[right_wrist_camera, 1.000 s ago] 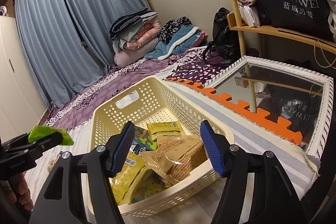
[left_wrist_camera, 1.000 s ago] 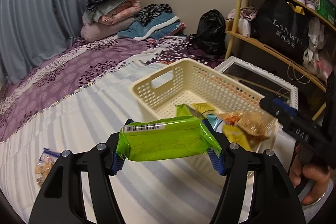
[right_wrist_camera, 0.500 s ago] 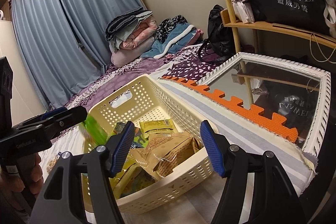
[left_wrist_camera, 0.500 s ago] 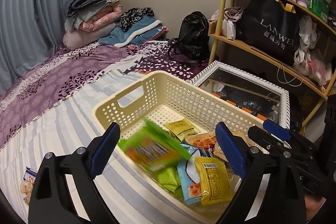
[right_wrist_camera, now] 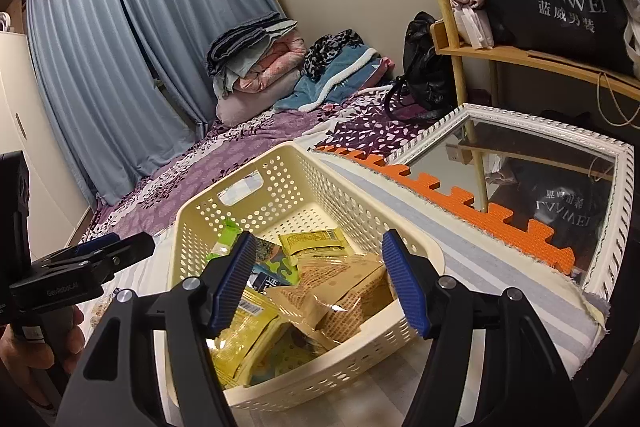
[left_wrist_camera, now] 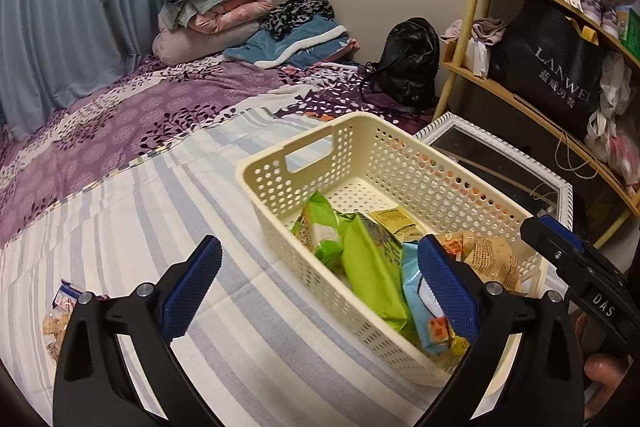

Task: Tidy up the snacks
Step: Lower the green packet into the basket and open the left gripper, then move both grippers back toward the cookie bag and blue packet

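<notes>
A cream perforated basket (left_wrist_camera: 272, 183) (right_wrist_camera: 348, 183) stands on the striped bed sheet and holds several snack packets. A bright green packet (left_wrist_camera: 372, 271) lies on top of them beside a blue one (left_wrist_camera: 424, 307), with a brown packet (right_wrist_camera: 340, 287) at the near end. My left gripper (left_wrist_camera: 316, 251) hangs over the basket's near-left corner; its jaws are opening wide with nothing between them. My right gripper (right_wrist_camera: 319, 241) hovers above the basket's near end; its jaws are opening a little and touch nothing. One loose snack packet (left_wrist_camera: 58, 315) lies on the sheet at far left.
A white-framed mirror (left_wrist_camera: 500, 155) and an orange foam mat (right_wrist_camera: 480, 223) lie right of the basket. Wooden shelves with a black bag (left_wrist_camera: 552, 67) stand behind. A black backpack (left_wrist_camera: 408, 63) and folded bedding (left_wrist_camera: 216, 7) sit at the far end of the bed.
My left gripper let go of the green packet, which dropped into the basket, and its jaws spread wide. The right gripper stayed over the basket, its jaws slightly wider.
</notes>
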